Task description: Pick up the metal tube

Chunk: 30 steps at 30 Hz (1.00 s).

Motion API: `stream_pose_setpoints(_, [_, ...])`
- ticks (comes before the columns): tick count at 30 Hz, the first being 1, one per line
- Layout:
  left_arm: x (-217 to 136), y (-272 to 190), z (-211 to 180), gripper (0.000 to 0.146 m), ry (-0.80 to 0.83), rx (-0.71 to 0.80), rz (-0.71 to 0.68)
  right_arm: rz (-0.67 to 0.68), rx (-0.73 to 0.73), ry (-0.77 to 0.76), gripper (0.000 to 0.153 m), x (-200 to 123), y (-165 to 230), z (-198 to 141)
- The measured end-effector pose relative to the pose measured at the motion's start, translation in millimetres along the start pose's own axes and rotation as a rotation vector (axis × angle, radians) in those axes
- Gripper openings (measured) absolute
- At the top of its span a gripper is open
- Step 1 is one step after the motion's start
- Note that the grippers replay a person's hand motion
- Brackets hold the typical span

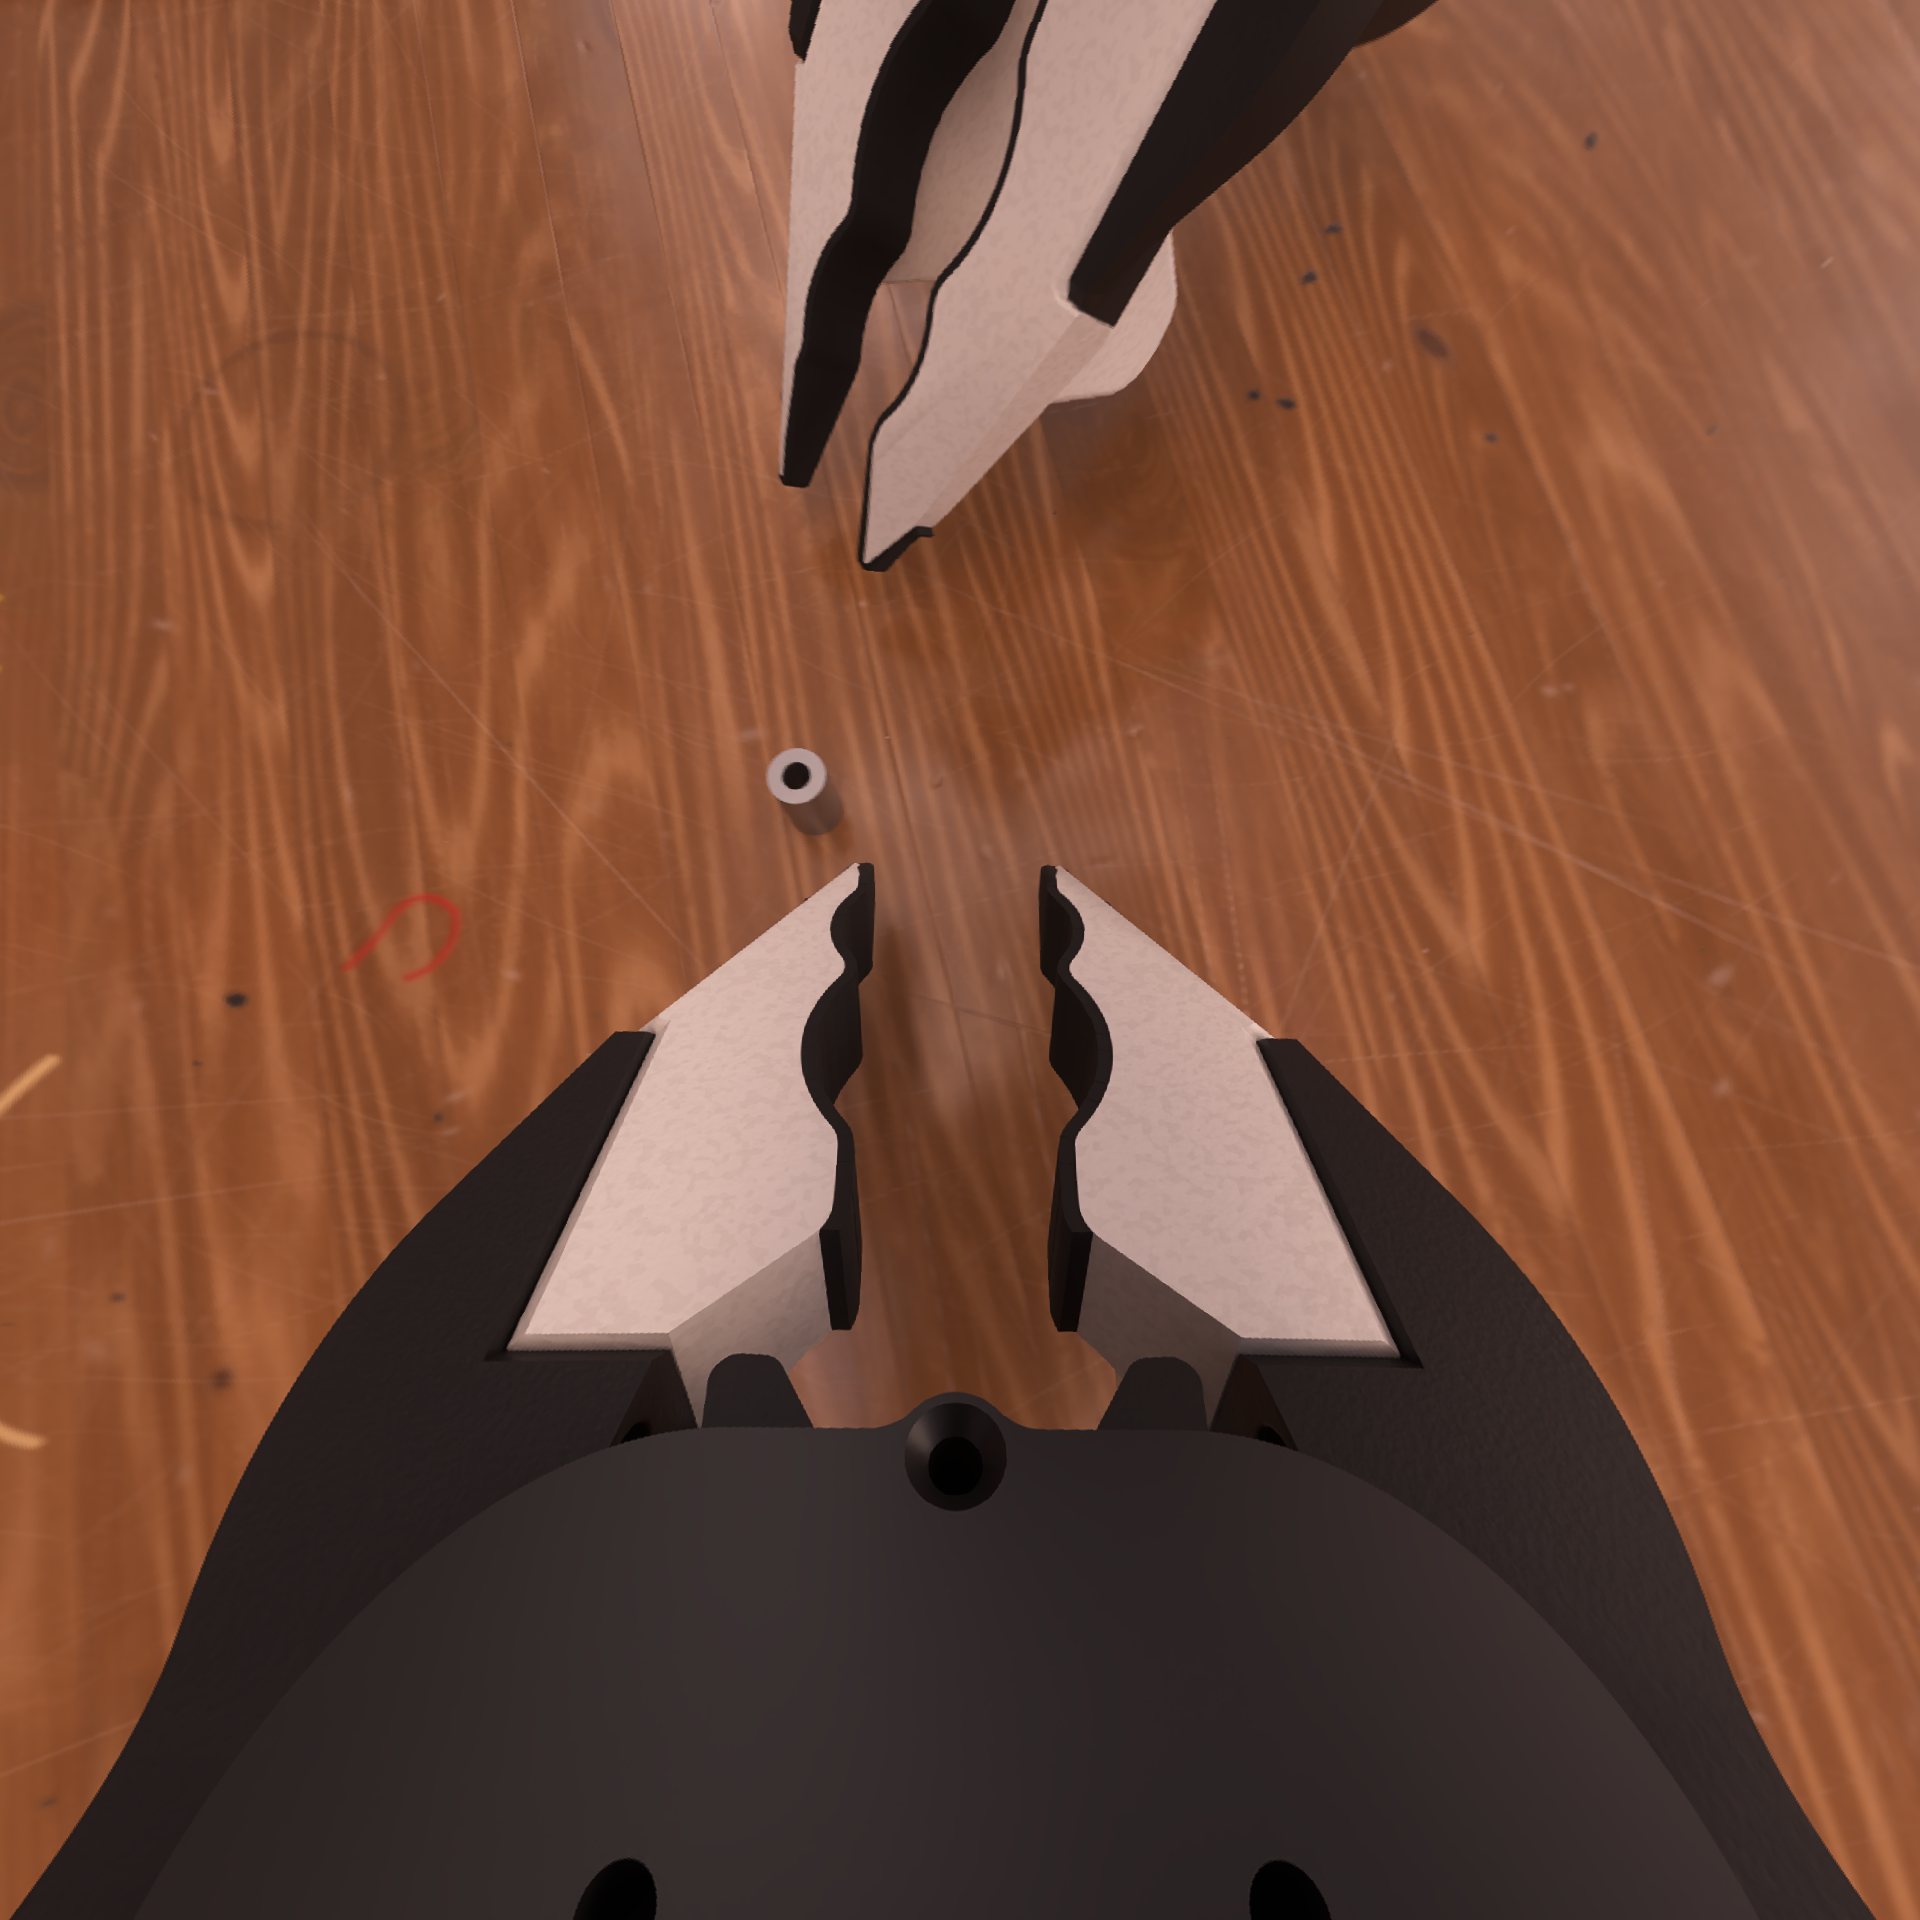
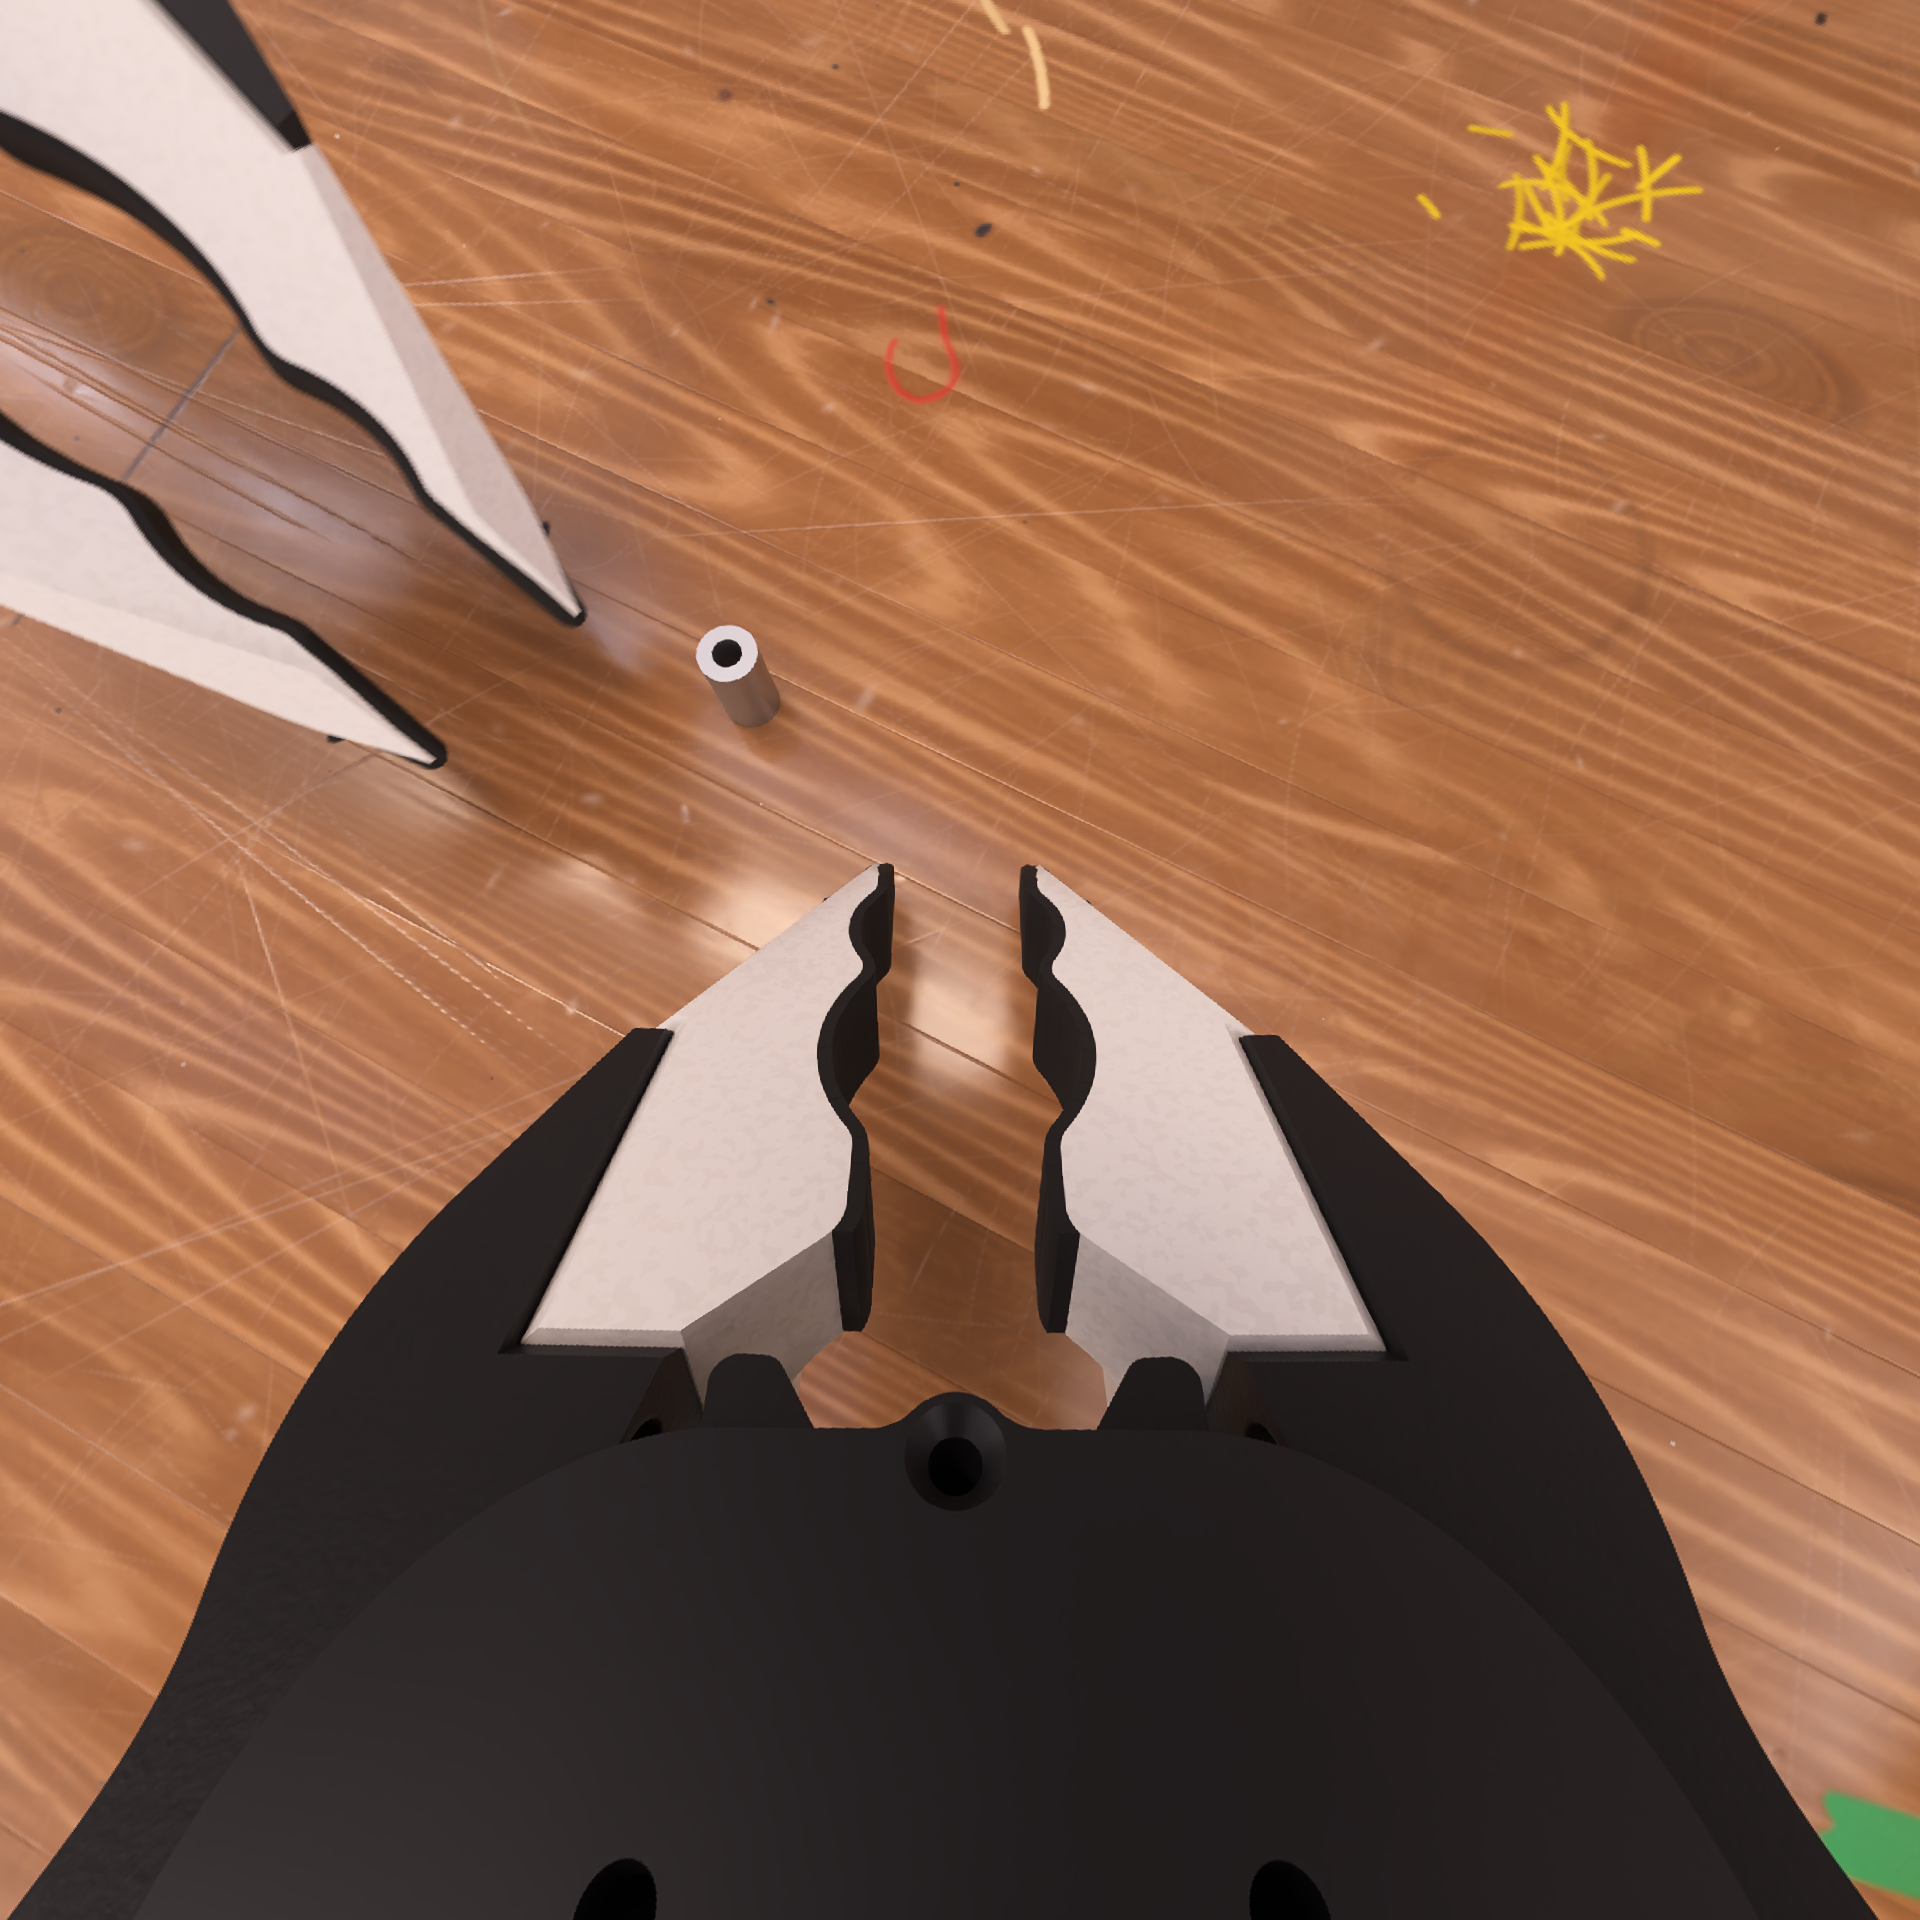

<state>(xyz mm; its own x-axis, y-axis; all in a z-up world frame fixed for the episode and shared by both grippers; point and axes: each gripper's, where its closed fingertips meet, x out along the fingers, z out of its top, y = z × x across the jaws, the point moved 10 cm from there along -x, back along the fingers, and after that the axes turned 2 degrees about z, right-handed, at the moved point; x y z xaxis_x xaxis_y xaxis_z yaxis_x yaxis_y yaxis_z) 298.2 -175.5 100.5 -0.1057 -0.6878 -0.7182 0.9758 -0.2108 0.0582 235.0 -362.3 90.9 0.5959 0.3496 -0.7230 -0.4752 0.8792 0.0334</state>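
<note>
A small grey metal tube point(image 1: 800, 788) stands upright on the brown wooden table point(image 1: 1455, 727), its hollow end facing up. My left gripper point(image 1: 956, 871) is open and empty, its tips just short of the tube, which lies a little to the left of the gap. My right gripper point(image 1: 831, 520) shows farther off in the left wrist view, pointing down beyond the tube. In the right wrist view the tube point(image 2: 736, 675) stands ahead and to the left of my open, empty right gripper point(image 2: 956, 871). The left gripper point(image 2: 509, 686) reaches in from the left, tips close to the tube.
A red curl mark point(image 2: 923, 364) and yellow scribbles point(image 2: 1569, 197) lie on the wood point(image 2: 1351, 675) beyond the tube. A green patch point(image 2: 1870, 1849) sits at the lower right edge. The red mark also shows left of my left gripper in the left wrist view point(image 1: 410, 935).
</note>
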Motion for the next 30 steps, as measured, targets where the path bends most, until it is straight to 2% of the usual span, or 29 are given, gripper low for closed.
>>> stream_pose_setpoints(8, [11.8,25.8,11.6,0.039,0.032,0.199,-0.027,0.029,-0.002,0.011,0.024,2.9,-0.5,0.4])
stream_pose_setpoints(10, [18.7,31.1,11.8,0.038,0.084,0.215,-0.073,0.04,-0.003,0.015,0.024,3.7,-0.6,0.9])
stream_pose_setpoints(17, [24.3,41.6,14.4,0.036,0.099,0.233,-0.155,0.131,-0.017,0.018,0.025,4.6,-1.7,0.7])
stream_pose_setpoints(26, [24.0,49.8,29.5,0.036,0.06,0.324,-0.19,0.164,-0.027,0.004,0.026,4.1,-2.1,-0.5])
stream_pose_setpoints(30, [37.9,56.8,30.2,0.038,0.12,0.364,-0.243,0.176,-0.024,0.001,0.026,4.5,-2.5,-1.2])
